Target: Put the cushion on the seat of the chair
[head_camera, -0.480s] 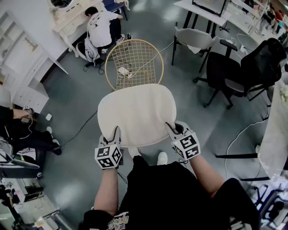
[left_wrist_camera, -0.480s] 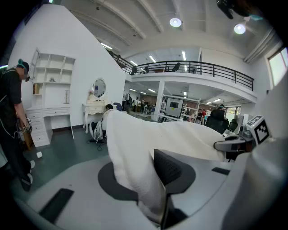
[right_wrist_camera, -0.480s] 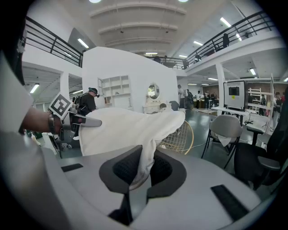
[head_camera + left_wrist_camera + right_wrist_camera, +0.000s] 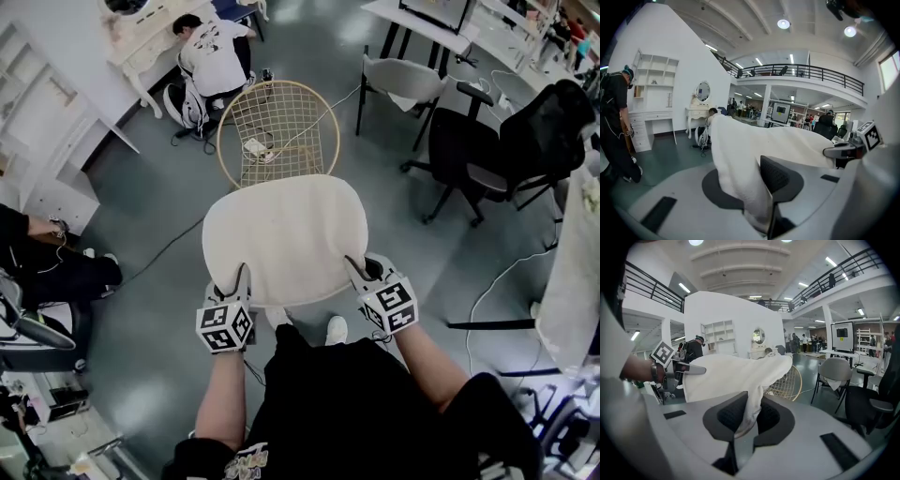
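One cushion (image 4: 286, 234): cream, rounded, held flat in the air between both grippers, not on the seat; its far edge overlaps the chair's near rim in the head view.
Chair (image 4: 278, 131): gold wire, standing on the grey floor beyond the cushion.
Left gripper (image 4: 234, 281): jaws pinched on the cushion's near left edge.
Right gripper (image 4: 367, 274): jaws clamped on the cushion's near right edge.

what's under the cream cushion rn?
Head view: grey floor and the person's white shoes show at the near edge of the cream cushion; it hides the near rim of the gold wire chair. The rest beneath is covered.
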Demonstrator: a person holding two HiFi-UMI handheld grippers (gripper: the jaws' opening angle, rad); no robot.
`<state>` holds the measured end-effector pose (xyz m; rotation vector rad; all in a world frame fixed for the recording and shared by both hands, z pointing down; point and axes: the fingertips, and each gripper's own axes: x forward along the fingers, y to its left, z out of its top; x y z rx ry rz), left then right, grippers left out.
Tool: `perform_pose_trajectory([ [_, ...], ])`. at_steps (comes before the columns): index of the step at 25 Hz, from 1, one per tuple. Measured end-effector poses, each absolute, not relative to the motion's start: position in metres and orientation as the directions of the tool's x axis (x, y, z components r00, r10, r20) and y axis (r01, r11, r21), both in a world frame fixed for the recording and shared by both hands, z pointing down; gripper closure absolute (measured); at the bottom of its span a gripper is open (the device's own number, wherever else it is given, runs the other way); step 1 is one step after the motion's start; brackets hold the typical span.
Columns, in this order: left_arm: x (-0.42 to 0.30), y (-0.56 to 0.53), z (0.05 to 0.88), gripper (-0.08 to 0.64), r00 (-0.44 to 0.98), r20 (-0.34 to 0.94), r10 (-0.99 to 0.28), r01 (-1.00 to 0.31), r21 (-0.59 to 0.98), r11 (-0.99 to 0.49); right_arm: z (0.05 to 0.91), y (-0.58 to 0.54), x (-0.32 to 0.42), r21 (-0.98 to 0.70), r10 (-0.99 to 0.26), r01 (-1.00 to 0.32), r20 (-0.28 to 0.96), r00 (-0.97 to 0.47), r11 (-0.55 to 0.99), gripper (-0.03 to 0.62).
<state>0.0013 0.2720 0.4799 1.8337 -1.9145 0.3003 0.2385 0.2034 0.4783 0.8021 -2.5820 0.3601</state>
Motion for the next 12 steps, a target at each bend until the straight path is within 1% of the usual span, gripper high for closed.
perform_pose_trajectory([
  [12,-0.01,0.269,0.481,0.437,0.014,0.474,-0.88,-0.984,0.161,0.071,0.481,0.203,0.227,-0.119,-0.483,-0.592,0.463,-0.743,0.797,0.541],
])
